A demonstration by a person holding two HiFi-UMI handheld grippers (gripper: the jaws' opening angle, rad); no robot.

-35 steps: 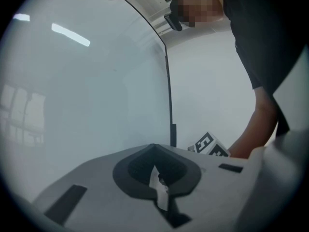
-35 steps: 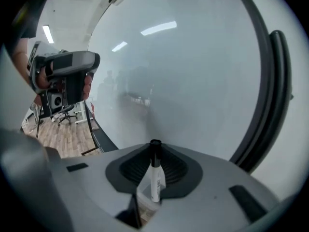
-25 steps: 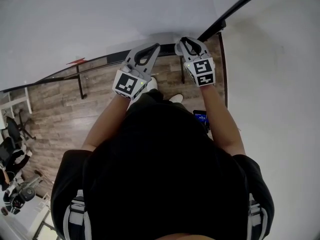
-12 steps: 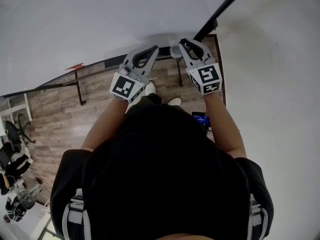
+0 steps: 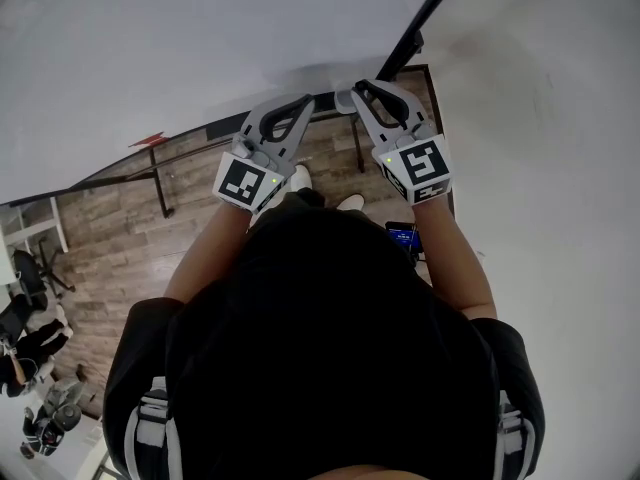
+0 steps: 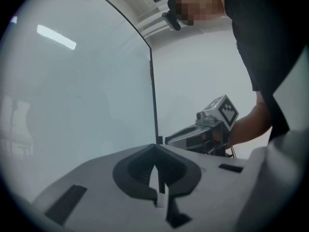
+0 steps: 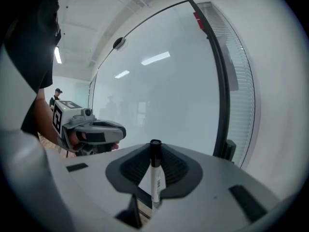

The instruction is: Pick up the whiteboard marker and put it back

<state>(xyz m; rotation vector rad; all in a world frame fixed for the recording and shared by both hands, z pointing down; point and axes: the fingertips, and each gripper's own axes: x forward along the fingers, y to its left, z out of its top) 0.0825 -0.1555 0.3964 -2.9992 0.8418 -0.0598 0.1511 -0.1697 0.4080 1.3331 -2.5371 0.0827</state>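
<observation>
The whiteboard marker, white with a black cap, stands upright between the jaws of my right gripper, which is shut on it. In the head view this gripper is raised close to the whiteboard, near its black frame. My left gripper is held up beside it, to its left, with its jaws closed tip to tip and nothing between them. Each gripper view shows the other gripper alongside, level with it, and the board right ahead.
Below me are a wood floor, the board stand's black bars and a small device with a blue screen near my feet. A white wall rises at the right. Office chairs stand at the far left.
Both grippers have risen along the whiteboard, the right one further, still gripping the marker. The jaws have not changed.
</observation>
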